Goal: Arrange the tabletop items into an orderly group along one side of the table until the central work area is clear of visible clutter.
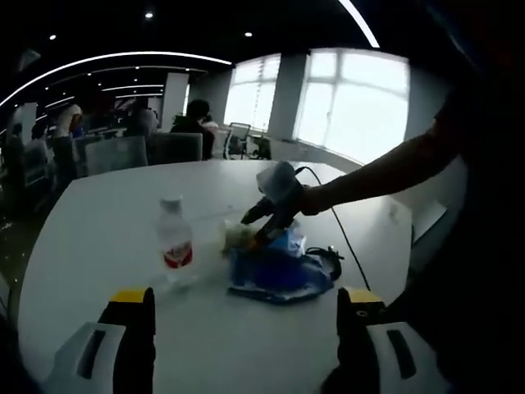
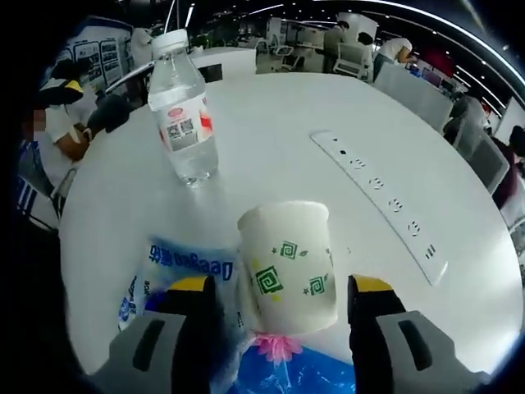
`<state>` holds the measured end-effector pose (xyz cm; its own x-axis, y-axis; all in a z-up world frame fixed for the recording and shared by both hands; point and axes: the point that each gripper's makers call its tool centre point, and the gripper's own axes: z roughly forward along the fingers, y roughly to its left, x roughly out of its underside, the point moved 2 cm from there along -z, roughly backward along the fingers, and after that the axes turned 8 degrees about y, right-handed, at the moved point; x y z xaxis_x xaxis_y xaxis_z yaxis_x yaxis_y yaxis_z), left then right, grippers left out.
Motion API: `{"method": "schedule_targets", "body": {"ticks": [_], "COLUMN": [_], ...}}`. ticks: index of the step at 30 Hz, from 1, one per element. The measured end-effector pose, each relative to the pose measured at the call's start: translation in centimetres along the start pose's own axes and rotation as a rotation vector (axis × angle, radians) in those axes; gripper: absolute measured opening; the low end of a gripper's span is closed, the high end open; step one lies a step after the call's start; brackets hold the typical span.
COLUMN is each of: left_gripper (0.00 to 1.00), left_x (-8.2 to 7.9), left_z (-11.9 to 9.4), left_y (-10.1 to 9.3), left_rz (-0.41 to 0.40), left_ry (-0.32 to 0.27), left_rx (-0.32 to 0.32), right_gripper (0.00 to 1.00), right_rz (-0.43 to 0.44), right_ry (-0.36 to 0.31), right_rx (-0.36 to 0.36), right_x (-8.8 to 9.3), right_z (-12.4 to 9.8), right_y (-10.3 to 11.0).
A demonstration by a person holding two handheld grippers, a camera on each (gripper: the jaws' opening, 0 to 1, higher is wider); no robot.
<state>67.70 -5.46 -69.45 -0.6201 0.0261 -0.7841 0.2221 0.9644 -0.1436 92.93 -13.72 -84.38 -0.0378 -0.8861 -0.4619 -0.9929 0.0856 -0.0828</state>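
A white paper cup (image 2: 287, 267) printed with green square motifs lies between the right gripper (image 2: 279, 300)'s two yellow-tipped jaws in the right gripper view, its base toward the camera. The jaws stand wide, one on each side of the cup; whether they press its walls I cannot tell. Under and beside the cup lies a blue and white plastic packet (image 2: 184, 267), with a small pink flower shape just below the cup. Further out on the white table (image 2: 271, 123) a clear water bottle (image 2: 184, 111) with a red label and white cap stands upright, well apart from the cup. A long white power strip (image 2: 381, 201) lies flat toward the table's right edge in that view.

In the left gripper view the left gripper (image 1: 246, 316) hangs over the near edge of the table (image 1: 107, 213) with its jaws spread wide and nothing between them. Beyond it the water bottle (image 1: 175, 242) stands near the middle of the surface, and just beside it the blue packet (image 1: 279, 275) lies crumpled with the cup (image 1: 236, 238) at its far edge. The right gripper (image 1: 267, 215), held by a person's arm (image 1: 385, 168), reaches down onto that heap. A black cable (image 1: 332, 217) runs off toward the far edge. Chairs and seated people fill the room behind.
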Motion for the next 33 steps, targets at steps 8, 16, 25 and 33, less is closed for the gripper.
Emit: {"method": "schedule_targets", "body": {"ticks": [8, 16, 25, 33], "left_gripper": [0.89, 0.88, 0.87, 0.87], "left_x": [-0.2, -0.1, 0.2, 0.6], "left_z": [0.2, 0.5, 0.5, 0.6], "left_y": [0.3, 0.4, -0.3, -0.7], "left_rz": [-0.008, -0.015, -0.014, -0.015], "left_ry": [-0.003, -0.007, -0.003, 0.012], "left_rx": [0.005, 0.011, 0.017, 0.023], "right_gripper": [0.53, 0.43, 0.38, 0.36], "right_rz": [-0.008, -0.047, -0.039, -0.033], "right_ry": [-0.008, -0.003, -0.008, -0.015], "right_rx": [0.007, 0.000, 0.001, 0.005], "right_x": [0.0, 0.1, 0.3, 0.1], "right_z": [0.0, 0.1, 0.1, 0.1], "right_y": [-0.3, 0.0, 0.0, 0.0]}}
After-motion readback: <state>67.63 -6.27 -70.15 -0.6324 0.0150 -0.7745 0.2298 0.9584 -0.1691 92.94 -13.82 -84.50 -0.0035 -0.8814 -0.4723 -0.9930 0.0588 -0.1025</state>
